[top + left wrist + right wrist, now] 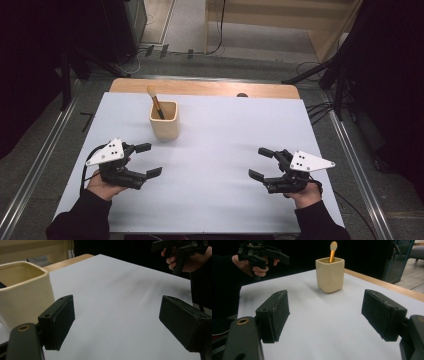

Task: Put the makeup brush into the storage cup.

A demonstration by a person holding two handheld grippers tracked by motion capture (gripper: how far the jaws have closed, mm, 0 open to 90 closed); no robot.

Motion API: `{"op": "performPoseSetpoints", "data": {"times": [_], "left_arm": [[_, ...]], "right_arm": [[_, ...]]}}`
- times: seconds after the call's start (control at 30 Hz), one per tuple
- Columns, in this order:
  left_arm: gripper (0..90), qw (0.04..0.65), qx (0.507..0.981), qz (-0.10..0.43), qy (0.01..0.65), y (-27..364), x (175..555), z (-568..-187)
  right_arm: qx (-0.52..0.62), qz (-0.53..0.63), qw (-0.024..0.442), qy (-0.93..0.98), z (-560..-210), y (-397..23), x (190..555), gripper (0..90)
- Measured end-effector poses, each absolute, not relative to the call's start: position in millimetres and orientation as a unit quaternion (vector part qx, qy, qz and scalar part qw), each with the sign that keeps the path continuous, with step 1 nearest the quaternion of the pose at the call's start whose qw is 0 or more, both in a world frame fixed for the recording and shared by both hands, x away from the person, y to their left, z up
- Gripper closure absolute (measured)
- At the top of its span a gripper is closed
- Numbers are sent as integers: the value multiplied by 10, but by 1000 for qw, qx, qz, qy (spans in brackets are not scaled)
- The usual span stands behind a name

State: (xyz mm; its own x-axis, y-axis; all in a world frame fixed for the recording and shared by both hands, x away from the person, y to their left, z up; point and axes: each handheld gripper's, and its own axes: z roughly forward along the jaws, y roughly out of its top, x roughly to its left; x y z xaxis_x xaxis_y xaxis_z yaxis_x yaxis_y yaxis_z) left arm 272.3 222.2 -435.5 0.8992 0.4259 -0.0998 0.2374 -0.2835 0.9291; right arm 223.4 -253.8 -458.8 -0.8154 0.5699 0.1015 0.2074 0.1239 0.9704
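Standing apart and empty: jaws of left gripper and right gripper, low over white sheet, likely staged. Brush leans handle-down in cup, just beyond left gripper.

Black sleeves; black hand-held grippers, grey three-cornered plates.

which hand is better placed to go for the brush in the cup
Left. The left hand-held gripper sits open just in front of the cup holding the brush; the right hand-held gripper is farther across the table.
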Motion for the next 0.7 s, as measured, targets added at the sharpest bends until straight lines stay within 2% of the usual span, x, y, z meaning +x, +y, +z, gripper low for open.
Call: {"op": "performPoseSetpoints", "data": {"times": [0.43,0.7], "left_arm": [[137,566,793,93,206,2343,2487,-4354],[137,560,794,97,216,2392,2469,-4383]], "right_arm": [[268,607,161,730,-4557,-2614,2120,229],[274,607,164,728,-4558,-2640,2052,226]]}}
